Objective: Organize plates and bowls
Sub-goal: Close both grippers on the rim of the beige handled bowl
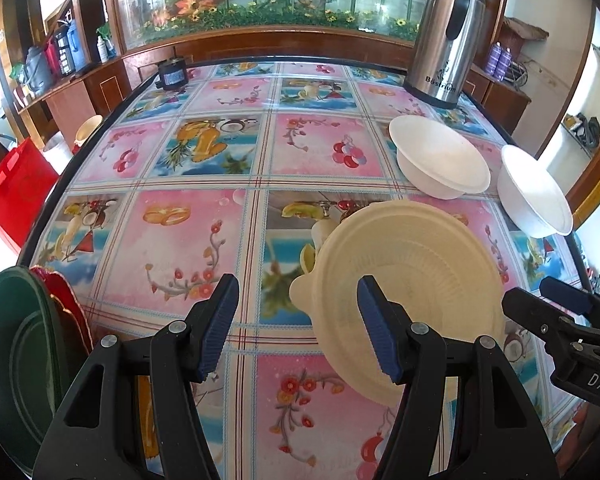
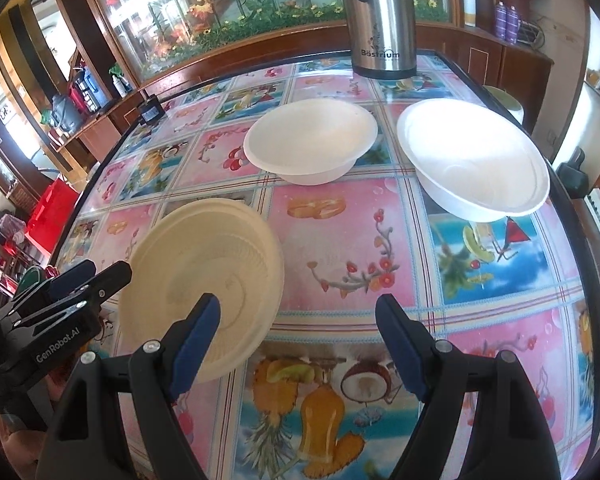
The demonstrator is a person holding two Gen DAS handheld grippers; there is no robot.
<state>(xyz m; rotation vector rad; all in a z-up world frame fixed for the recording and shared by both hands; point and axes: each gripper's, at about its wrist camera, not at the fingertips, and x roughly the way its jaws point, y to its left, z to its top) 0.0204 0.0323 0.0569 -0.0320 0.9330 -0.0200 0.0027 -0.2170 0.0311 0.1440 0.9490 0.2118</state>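
Note:
A cream ribbed bowl point(image 1: 416, 264) point(image 2: 204, 264) sits on the fruit-patterned tablecloth point(image 1: 188, 240) close in front of both grippers. Two white bowls lie farther back, one point(image 1: 440, 156) point(image 2: 312, 140) left of the other point(image 1: 536, 192) point(image 2: 472, 156). My left gripper point(image 1: 298, 328) point(image 2: 104, 276) is open, and its right finger overlaps the cream bowl's near left rim in the picture. My right gripper point(image 2: 300, 340) point(image 1: 530, 290) is open at the bowl's right side and holds nothing. A green plate point(image 1: 16, 340) and a red plate point(image 1: 68, 304) stand at the near left edge.
A steel thermos point(image 1: 448, 40) point(image 2: 380, 20) stands at the back right of the table. A small dark jar point(image 1: 172, 74) is at the back left corner. A red bin point(image 1: 16, 188) is on the floor to the left. Wooden cabinets surround the table.

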